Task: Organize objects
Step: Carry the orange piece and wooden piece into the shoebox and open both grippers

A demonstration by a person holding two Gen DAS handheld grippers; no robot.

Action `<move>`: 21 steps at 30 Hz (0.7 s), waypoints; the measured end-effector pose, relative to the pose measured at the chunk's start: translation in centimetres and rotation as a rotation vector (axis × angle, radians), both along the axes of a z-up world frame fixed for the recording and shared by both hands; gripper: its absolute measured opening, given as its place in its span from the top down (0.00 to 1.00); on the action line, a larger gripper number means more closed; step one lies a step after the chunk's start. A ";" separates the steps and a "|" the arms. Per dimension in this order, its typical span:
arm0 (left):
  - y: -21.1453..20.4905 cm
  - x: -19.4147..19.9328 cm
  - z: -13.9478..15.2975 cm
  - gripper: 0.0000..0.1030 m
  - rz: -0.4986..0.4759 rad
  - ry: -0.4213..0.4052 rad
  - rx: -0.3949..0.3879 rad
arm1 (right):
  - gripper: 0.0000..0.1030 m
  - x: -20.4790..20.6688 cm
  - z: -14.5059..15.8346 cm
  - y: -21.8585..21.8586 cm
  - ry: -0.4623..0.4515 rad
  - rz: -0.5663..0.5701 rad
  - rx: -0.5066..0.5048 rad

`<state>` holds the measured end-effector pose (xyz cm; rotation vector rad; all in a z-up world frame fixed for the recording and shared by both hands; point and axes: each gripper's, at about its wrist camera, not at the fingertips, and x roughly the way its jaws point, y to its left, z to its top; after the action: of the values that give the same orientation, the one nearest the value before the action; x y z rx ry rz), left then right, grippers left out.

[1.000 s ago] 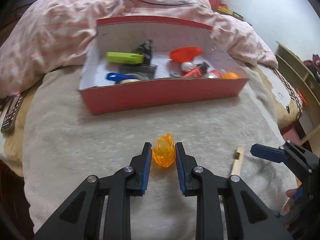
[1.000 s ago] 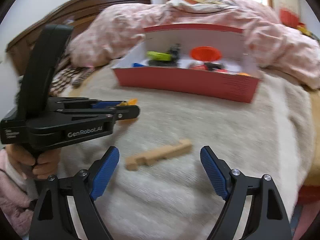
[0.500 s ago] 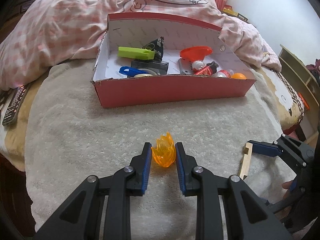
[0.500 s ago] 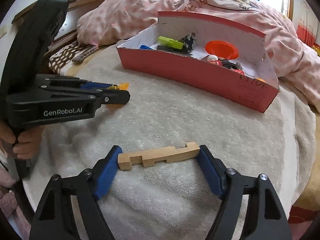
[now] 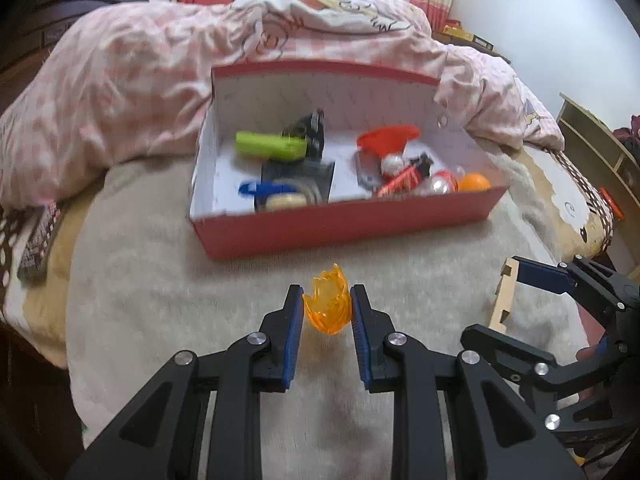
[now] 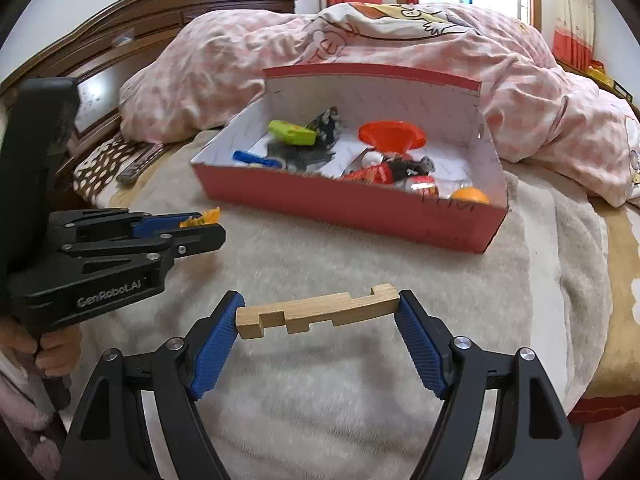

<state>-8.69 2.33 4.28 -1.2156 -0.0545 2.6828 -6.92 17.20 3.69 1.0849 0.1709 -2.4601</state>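
Observation:
My left gripper [image 5: 326,308] is shut on an orange translucent flame-shaped toy [image 5: 327,304] and holds it above the beige blanket, in front of the red box [image 5: 340,224]. My right gripper [image 6: 318,312] is shut on a notched wooden block [image 6: 318,311], gripped end to end and lifted off the blanket. In the left wrist view the block [image 5: 505,296] and the right gripper [image 5: 560,280] show at the right. In the right wrist view the left gripper [image 6: 200,226] with the flame toy [image 6: 202,218] shows at the left. The red box [image 6: 360,208] holds several toys.
The box contains a green piece [image 5: 270,146], a blue piece [image 5: 264,190], an orange funnel [image 5: 388,138] and an orange ball [image 5: 474,182]. A pink quilt [image 5: 140,92] lies behind it. A remote [image 5: 38,240] lies at the left. A wooden shelf [image 5: 600,148] stands at the right.
My right gripper closed on the wooden block and lifted it off the blanket. My left gripper rose toward the box with the flame toy still held.

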 end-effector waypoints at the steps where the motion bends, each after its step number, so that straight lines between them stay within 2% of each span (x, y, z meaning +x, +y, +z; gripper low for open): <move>1: 0.1 -0.3 0.3 0.78 0.001 0.009 -0.006 | 0.24 -0.3 0.2 -0.1 0.003 -0.007 0.002; 12: -0.4 -4.1 2.8 0.78 0.044 0.058 -0.015 | 0.24 -4.2 3.3 -0.5 0.054 -0.080 -0.012; 21: -0.5 -7.0 4.0 0.78 0.074 0.093 -0.024 | 0.24 -7.4 3.7 -0.9 0.057 -0.138 -0.037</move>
<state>-15.70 1.79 8.23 -1.1147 -0.0545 2.8083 -14.32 16.25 7.34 1.0432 0.0694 -2.6072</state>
